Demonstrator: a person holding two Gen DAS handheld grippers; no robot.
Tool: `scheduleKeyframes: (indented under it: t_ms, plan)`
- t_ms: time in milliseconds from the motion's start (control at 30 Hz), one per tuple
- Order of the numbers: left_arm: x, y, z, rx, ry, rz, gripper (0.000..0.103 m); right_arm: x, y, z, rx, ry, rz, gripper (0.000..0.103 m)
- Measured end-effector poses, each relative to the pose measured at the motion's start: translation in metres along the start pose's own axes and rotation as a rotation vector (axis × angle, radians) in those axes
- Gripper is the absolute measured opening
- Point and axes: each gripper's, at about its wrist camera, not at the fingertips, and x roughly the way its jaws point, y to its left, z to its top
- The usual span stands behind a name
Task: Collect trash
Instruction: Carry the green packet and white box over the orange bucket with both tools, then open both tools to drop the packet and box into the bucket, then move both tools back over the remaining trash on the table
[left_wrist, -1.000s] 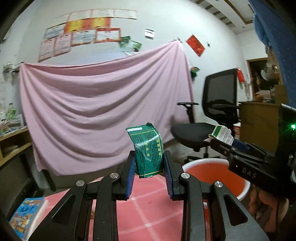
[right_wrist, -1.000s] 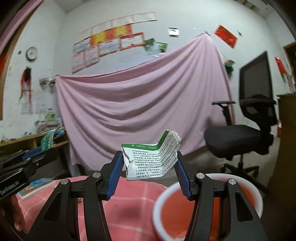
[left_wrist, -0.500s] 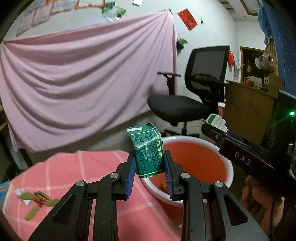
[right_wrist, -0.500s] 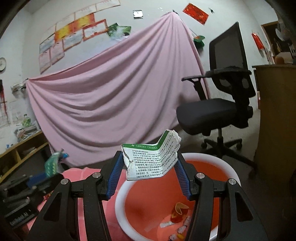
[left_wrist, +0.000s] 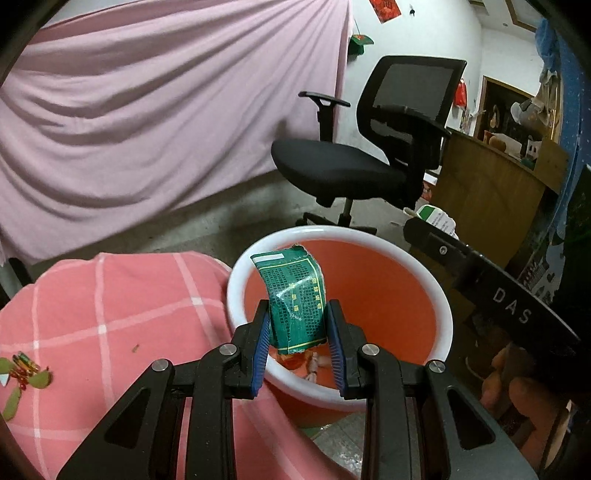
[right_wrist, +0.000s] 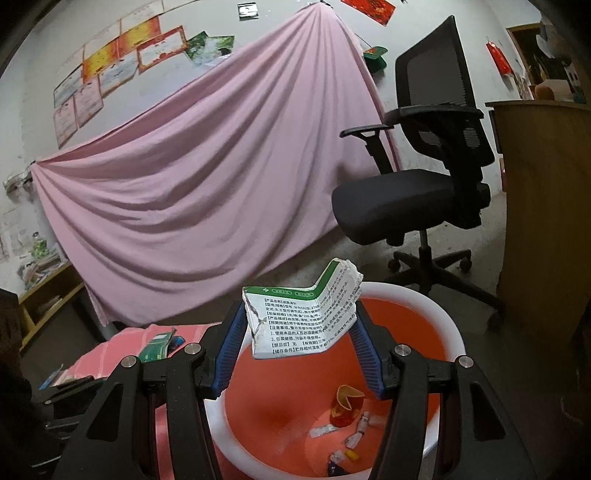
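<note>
Left gripper (left_wrist: 297, 343): jaws narrow, blue ribbed pads pressed on both sides of a green wrapper (left_wrist: 294, 300), crinkled glossy foil with a printed grid, standing upright between them. Right gripper (right_wrist: 300, 350): jaws opening, with a white carton (right_wrist: 301, 316) between them, a torn, creased piece of green-edged card folded into a V and covered in small print, its edges against the two blue pads.

Directly beyond and below both pairs of jaws: a round bucket (left_wrist: 436, 295), smooth plastic, white rim, orange inside, with small scraps (right_wrist: 345, 406) on its bottom. Left of the left jaws: the surface under a soft pink checked cloth (left_wrist: 110, 314), green and red bits (left_wrist: 22, 373) lying on it. Farther off: a black mesh office chair (left_wrist: 369, 162) and a draped, wrinkled pink sheet (left_wrist: 166, 103).
</note>
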Motion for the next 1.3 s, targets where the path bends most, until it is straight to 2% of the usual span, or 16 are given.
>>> scheduleKeyframes:
  t_ms: [167, 233, 467, 533, 633, 733, 867, 967, 1100, 1167, 1233, 1300]
  plan:
    - [0.007, 0.000, -0.002, -0.006, 0.032, 0.001, 0.030, 0.004, -0.008, 0.000, 0.020, 0.023, -0.012, 0.057]
    - [0.007, 0.002, -0.004, -0.015, 0.034, 0.003, 0.038, 0.005, -0.010, 0.000, 0.027, 0.036, -0.017, 0.057]
    - [0.004, 0.014, -0.010, -0.064, 0.042, 0.005, 0.040, 0.011, -0.014, -0.002, 0.035, 0.071, -0.046, 0.061]
    - [0.002, 0.018, -0.011, -0.073, 0.040, 0.015, 0.044, 0.012, -0.016, -0.002, 0.041, 0.079, -0.049, 0.061]
    - [-0.003, 0.025, -0.011, -0.091, 0.027, 0.022, 0.047, 0.014, -0.017, -0.003, 0.046, 0.087, -0.055, 0.062]
    - [-0.010, 0.032, -0.011, -0.108, 0.014, 0.029, 0.047, 0.013, -0.017, -0.003, 0.049, 0.084, -0.054, 0.071]
    - [-0.021, 0.042, -0.011, -0.123, -0.010, 0.048, 0.048, 0.011, -0.010, -0.001, 0.033, 0.072, -0.045, 0.071]
    - [-0.033, 0.052, -0.012, -0.150, -0.043, 0.061, 0.056, 0.009, -0.004, 0.001, 0.033, 0.059, -0.032, 0.076]
    - [-0.054, 0.069, -0.012, -0.195, -0.089, 0.081, 0.058, 0.005, 0.008, 0.004, 0.022, 0.029, -0.014, 0.082]
    - [-0.066, 0.080, -0.012, -0.208, -0.117, 0.105, 0.064, 0.004, 0.015, 0.005, 0.015, 0.015, -0.002, 0.085]
    - [-0.080, 0.090, -0.015, -0.232, -0.168, 0.130, 0.083, 0.003, 0.022, 0.005, 0.009, 0.001, 0.007, 0.088]
    - [-0.096, 0.102, -0.021, -0.265, -0.234, 0.159, 0.094, 0.002, 0.031, 0.006, 0.000, -0.017, 0.019, 0.092]
